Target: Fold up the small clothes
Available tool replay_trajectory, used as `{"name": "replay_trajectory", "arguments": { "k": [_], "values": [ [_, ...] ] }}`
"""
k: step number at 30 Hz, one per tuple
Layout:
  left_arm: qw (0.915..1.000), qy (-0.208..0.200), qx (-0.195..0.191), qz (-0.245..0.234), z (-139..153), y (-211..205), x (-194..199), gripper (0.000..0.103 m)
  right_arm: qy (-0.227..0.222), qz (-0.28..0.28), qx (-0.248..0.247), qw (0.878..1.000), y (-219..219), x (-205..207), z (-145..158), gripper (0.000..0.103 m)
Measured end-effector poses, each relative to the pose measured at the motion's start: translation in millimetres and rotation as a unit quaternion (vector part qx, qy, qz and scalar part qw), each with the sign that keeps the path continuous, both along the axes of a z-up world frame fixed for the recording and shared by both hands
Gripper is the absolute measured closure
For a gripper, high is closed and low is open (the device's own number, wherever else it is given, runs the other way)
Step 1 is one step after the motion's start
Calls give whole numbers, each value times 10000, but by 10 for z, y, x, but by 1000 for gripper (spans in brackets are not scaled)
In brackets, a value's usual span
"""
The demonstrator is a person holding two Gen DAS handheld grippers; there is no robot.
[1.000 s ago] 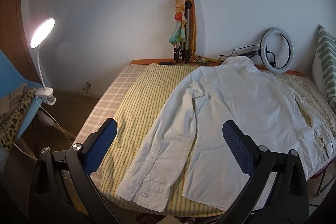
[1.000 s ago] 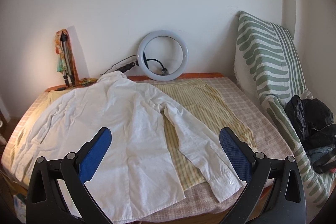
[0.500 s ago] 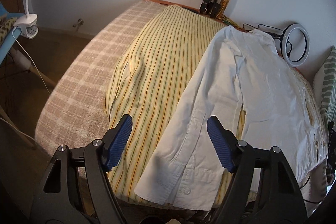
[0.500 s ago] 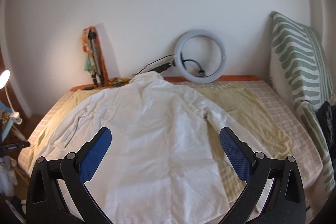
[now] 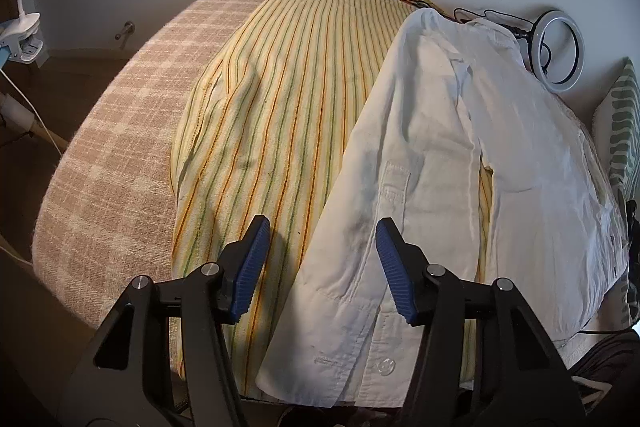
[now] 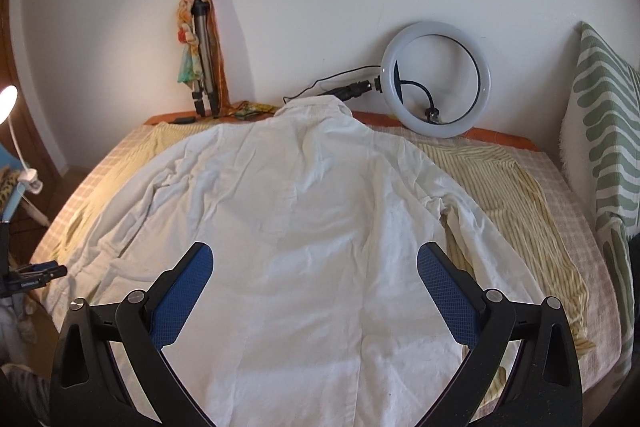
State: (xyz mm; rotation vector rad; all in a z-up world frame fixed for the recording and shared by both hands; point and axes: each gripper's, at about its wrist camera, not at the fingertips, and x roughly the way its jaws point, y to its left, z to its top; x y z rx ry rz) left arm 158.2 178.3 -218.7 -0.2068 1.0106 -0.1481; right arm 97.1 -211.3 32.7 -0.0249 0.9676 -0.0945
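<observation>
A white long-sleeved shirt [image 6: 304, 211] lies spread flat, back up, on a yellow striped cloth [image 5: 280, 115] over the bed. In the left wrist view its left sleeve [image 5: 384, 195] runs toward me, the buttoned cuff [image 5: 352, 359] at the near edge. My left gripper [image 5: 320, 267] is open, low over the sleeve just above the cuff, with nothing between its fingers. My right gripper [image 6: 314, 291] is open wide and empty, above the lower back of the shirt.
A ring light [image 6: 436, 79] and a folded tripod with a colourful cloth [image 6: 200, 55] lean on the back wall. A green patterned cushion [image 6: 604, 131] stands at right. A clip lamp [image 6: 12, 115] and a chair are left of the bed. The checked bedspread [image 5: 120, 147] drops off at left.
My left gripper has dropped and moved in close over the left sleeve near the cuff, its fingers narrowing. My right gripper has swung left to face the middle of the shirt's back.
</observation>
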Motion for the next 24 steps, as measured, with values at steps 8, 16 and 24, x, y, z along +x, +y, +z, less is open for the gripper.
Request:
{"name": "replay_trajectory", "arguments": {
  "k": [8,16,24],
  "values": [
    [9996,-78,-270,-44,-10,-10,31,100,-43,370,365,9986,293,153,51,2],
    [9936,-450,-981,-337,351,-203,-19,103,202,657,1272,9895,571,282,-107,7],
    [9803,-848,-928,-1526,750,-819,-70,103,613,713,2130,9725,682,655,-374,28]
  ]
}}
